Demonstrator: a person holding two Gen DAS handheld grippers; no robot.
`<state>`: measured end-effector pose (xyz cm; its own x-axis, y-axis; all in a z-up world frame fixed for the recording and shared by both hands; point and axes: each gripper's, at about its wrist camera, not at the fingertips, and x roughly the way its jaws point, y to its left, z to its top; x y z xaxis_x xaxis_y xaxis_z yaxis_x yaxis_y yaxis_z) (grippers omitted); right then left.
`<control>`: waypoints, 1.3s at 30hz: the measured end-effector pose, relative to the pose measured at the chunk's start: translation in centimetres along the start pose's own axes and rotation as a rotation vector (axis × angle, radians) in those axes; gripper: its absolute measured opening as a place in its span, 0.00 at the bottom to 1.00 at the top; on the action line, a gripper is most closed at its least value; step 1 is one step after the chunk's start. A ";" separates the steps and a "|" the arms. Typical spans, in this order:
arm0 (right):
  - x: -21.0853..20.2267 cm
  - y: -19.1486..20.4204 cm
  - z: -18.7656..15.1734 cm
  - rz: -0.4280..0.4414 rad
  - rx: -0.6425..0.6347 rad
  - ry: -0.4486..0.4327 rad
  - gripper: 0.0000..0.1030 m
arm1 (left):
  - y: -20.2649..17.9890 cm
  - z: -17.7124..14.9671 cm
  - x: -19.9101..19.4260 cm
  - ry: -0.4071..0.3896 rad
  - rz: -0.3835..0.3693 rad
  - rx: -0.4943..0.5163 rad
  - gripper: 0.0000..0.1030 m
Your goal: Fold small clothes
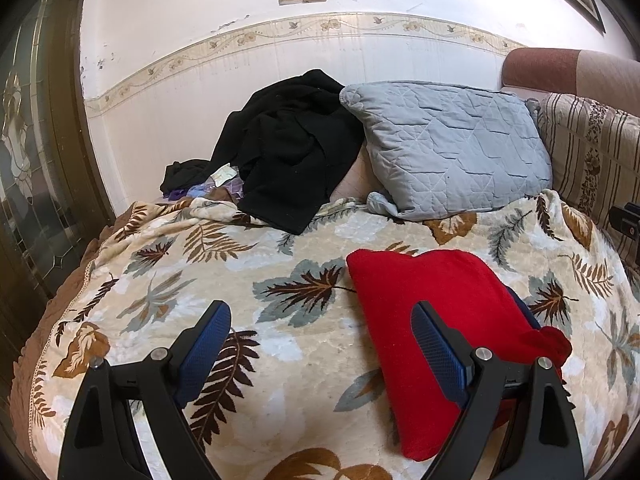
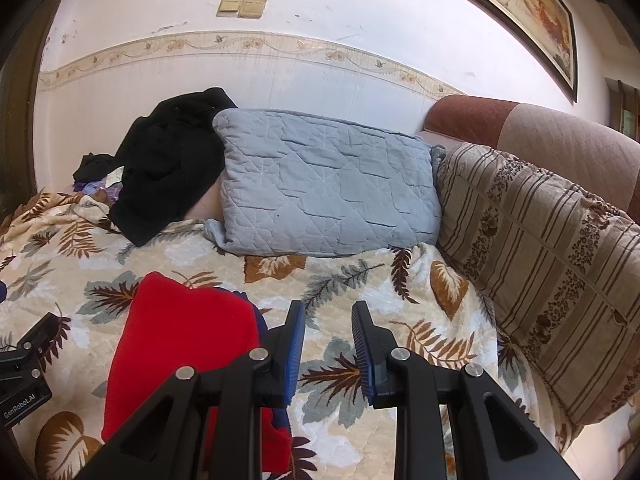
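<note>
My left claw [image 1: 320,340] is spread wide with nothing between the blue pads, hovering over the leaf-print blanket [image 1: 280,360]; its right finger [image 1: 436,344] sits over the left part of the red garment [image 1: 432,300], can't tell if it touches. My right claw [image 2: 326,344] has a narrower gap, pads apart and nothing held, over bare blanket [image 2: 360,280] just right of the red garment [image 2: 180,344]. The garment lies folded into a compact block on the blanket, between my two claws, with a dark blue layer peeking out under its right edge [image 2: 262,320]. In the left wrist view a bunched red bit [image 1: 552,344] sticks out at its right side. Farther back, a black garment pile [image 1: 296,144] is heaped against the wall, draped partly onto the blanket, touching a grey quilted pillow [image 1: 448,148] to its right. Small purple and pale items [image 1: 216,188] show just left of the black pile, too jumbled to tell. A striped brown cushion [image 2: 540,264] leans at the right against a padded sofa arm [image 2: 560,136]. Light switches [image 2: 242,7] and a framed picture [image 2: 520,4] hang on the wall. The left claw's body [image 2: 24,368] shows at the left edge of the right wrist view.
</note>
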<state>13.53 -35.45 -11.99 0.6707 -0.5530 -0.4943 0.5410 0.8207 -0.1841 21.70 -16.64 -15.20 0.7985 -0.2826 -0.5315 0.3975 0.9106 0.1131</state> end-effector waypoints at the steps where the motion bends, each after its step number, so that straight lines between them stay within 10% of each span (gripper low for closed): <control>1: 0.1 0.0 -0.1 0.000 0.000 0.003 0.27 | -0.1 0.0 0.1 0.002 0.000 0.001 0.89; 39: 3.1 1.7 -1.6 -0.006 -0.050 0.072 0.28 | 0.1 -1.0 3.6 0.090 0.066 0.021 0.89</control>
<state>15.68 -35.56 -15.21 0.6282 -0.5475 -0.5529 0.5177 0.8245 -0.2282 24.12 -17.26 -17.97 0.7801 -0.1930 -0.5952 0.3554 0.9195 0.1677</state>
